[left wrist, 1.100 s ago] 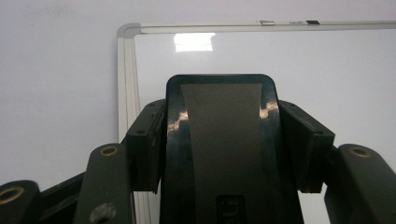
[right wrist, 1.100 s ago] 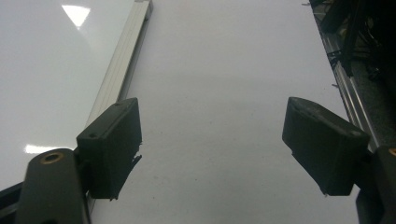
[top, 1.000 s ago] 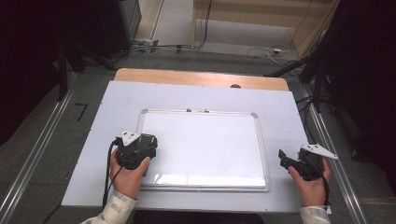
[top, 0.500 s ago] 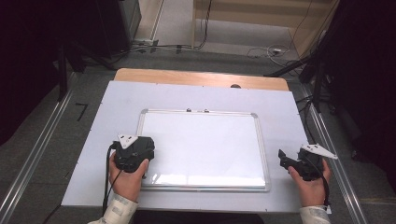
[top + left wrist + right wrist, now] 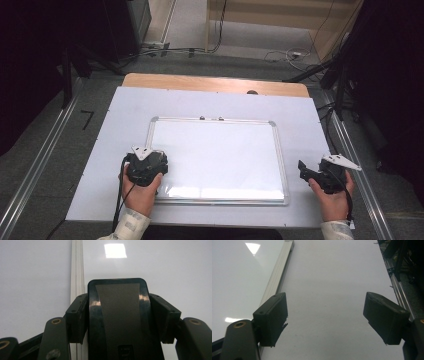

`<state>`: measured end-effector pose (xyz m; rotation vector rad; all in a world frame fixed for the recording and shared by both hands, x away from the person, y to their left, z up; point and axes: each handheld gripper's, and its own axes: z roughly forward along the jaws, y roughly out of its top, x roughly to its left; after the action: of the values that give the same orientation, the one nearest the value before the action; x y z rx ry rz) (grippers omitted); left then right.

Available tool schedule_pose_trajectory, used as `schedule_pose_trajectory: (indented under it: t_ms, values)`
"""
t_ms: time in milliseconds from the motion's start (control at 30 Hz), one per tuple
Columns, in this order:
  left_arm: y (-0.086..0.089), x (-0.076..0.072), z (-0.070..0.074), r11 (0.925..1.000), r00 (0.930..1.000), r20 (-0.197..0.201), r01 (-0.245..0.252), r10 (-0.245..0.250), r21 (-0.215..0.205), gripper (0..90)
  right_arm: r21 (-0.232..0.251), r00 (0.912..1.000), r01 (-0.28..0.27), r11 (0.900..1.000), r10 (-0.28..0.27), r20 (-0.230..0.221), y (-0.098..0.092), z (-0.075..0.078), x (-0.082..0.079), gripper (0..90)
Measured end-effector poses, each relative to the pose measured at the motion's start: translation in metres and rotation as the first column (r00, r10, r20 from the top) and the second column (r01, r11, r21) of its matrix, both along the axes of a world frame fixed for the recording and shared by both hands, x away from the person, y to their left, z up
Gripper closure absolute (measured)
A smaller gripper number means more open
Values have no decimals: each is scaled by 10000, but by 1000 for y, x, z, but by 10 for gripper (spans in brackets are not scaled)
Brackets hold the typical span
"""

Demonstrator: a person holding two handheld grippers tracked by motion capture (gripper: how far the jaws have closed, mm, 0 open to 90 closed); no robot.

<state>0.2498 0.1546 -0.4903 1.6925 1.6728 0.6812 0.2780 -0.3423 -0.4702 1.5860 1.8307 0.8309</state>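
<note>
No words, numbers or signs can be read anywhere. The black flat block with a grey face [image 5: 117, 320] has a small raised mark at its bottom end, but it is too dark and blurry to read. The white shiny board with a silver frame [image 5: 215, 155] is blank.

Tongs [image 5: 325, 320] agape beside whiteboard [image 5: 242, 277] frame.

White sheet [image 5: 115, 125] over wooden table [image 5: 200, 82] — cables [image 5: 280, 52] on floor.
</note>
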Motion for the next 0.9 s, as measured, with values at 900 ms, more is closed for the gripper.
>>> schedule_pose_trajectory:
  t_ms: [900]
  values:
    - [15,-1,12,9983,9980,610,200,-166,-555,241,38,10000,-8,10000,8,35,-1,1,-1,182]
